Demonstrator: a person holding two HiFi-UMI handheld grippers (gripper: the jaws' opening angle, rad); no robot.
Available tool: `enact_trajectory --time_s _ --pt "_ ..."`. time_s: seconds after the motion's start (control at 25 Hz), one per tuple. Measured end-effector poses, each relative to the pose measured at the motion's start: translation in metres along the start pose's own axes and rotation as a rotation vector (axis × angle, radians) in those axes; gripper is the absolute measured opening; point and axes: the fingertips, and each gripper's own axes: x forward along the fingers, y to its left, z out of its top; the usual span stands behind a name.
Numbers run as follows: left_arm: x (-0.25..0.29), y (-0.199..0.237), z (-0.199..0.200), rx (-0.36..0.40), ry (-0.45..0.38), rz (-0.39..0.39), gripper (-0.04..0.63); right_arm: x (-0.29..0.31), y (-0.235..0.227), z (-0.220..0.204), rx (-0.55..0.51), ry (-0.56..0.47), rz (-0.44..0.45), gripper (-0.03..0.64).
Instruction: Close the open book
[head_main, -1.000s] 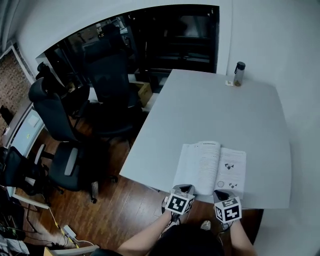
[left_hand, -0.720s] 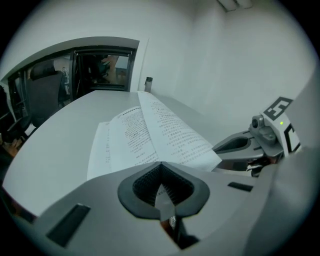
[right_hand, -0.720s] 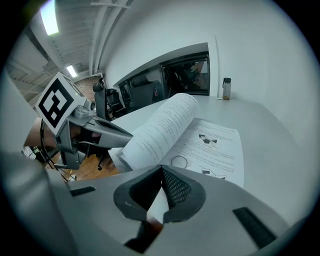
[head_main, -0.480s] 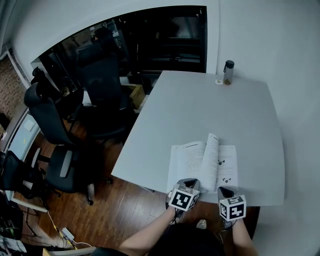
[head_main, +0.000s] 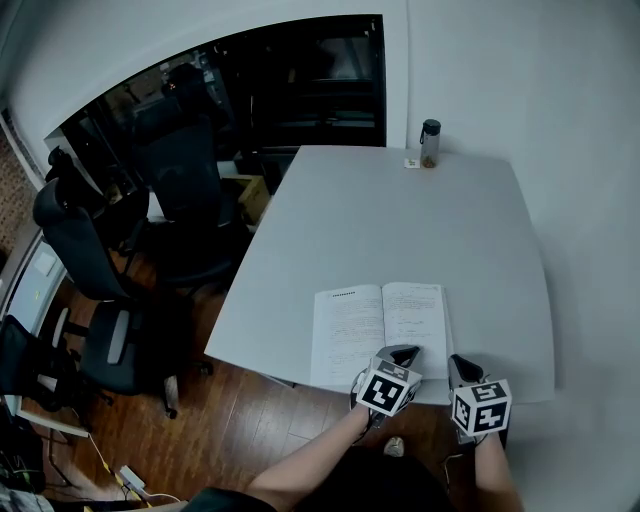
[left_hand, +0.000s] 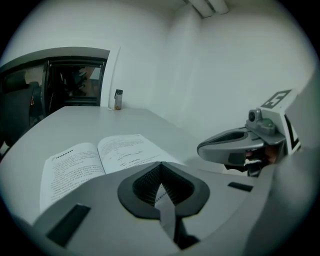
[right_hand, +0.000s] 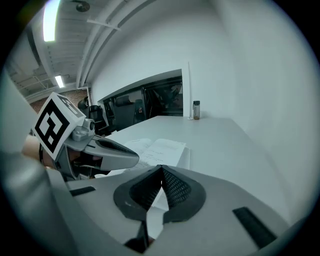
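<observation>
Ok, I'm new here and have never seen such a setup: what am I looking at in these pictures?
No robot here: a person holds handheld tongs in each hand, each carrying a marker cube. One picture comes from a camera on the person's head, looking down; the other two from cameras riding on the left tongs and the right tongs. On the white table lies an open book, with a small bottle at the far edge. Both tongs are closed near the book's front edge, holding nothing that I can see.
</observation>
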Motion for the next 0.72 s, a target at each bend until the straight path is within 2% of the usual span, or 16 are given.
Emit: enact_trajectory --time_s 0.12,0.24,0.44,0.64,0.72 --pt "-0.015 0.000 0.006 -0.003 -0.040 0.019 0.005 -0.006 0.001 0.011 -0.024 -0.021 0.005 0.006" --pt "-0.034 0.021 0.000 -0.031 -0.050 0.078 0.005 -0.001 0.014 0.022 -0.053 -0.034 0.055 0.006" --pt "-0.075 0.074 -0.035 -0.119 -0.039 0.205 0.006 0.026 0.077 0.024 -0.145 -0.019 0.232 0.006" --pt "-0.116 0.116 -0.075 -0.188 -0.016 0.318 0.005 0.058 0.147 0.004 -0.331 0.057 0.397 0.008" --pt "-0.131 0.127 -0.090 -0.217 -0.006 0.350 0.006 0.070 0.171 -0.004 -0.408 0.083 0.448 0.079"
